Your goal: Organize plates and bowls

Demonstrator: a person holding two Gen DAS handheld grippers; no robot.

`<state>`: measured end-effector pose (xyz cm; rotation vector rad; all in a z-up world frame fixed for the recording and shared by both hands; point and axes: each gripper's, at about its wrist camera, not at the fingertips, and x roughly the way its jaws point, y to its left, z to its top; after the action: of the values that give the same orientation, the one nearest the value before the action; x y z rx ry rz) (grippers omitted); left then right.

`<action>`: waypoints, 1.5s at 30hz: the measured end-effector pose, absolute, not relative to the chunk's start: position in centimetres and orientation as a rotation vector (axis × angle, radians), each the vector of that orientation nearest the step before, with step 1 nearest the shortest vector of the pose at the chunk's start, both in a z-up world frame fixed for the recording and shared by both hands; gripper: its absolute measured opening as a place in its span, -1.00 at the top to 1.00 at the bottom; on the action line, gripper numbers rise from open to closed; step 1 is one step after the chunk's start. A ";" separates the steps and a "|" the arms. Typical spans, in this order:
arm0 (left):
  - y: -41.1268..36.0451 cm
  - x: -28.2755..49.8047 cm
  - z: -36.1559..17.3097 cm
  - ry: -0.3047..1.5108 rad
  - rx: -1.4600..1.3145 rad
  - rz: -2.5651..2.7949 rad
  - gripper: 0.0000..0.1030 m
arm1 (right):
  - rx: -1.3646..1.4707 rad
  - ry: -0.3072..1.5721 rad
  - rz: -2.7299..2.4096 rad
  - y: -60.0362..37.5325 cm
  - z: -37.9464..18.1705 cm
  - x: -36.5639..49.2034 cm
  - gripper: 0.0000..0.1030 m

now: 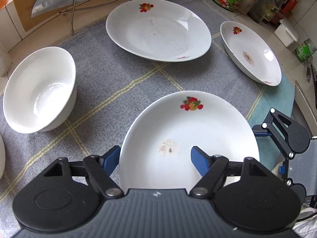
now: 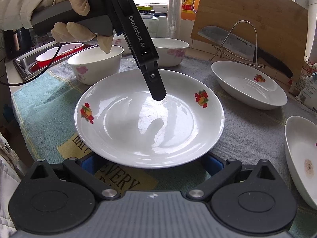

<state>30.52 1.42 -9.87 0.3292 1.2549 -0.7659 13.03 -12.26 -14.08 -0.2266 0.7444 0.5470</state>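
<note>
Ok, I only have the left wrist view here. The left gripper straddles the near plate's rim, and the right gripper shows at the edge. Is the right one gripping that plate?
Observer: No. The right gripper is open wide, its fingers low at the plate rim, tips hidden beneath it.
Operator: Does the left gripper's inner finger touch the plate?
Observer: Seen from the side, the left gripper has that finger down at the plate's inner slope. Contact looks likely, not certain.
Operator: Any dishes I can't see?
Observer: Yes, beyond the plate stand a nearer bowl and a farther bowl, both with pink flower prints.
</note>
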 end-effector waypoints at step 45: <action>0.4 29.9 -9.6 1.232 0.393 -0.807 -0.29 | -0.243 0.769 0.499 -12.0 -13.5 13.2 -1.00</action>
<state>29.94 0.44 -9.60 0.3926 1.2320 -0.8072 13.18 -11.98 -13.54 -0.2427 0.7686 0.4986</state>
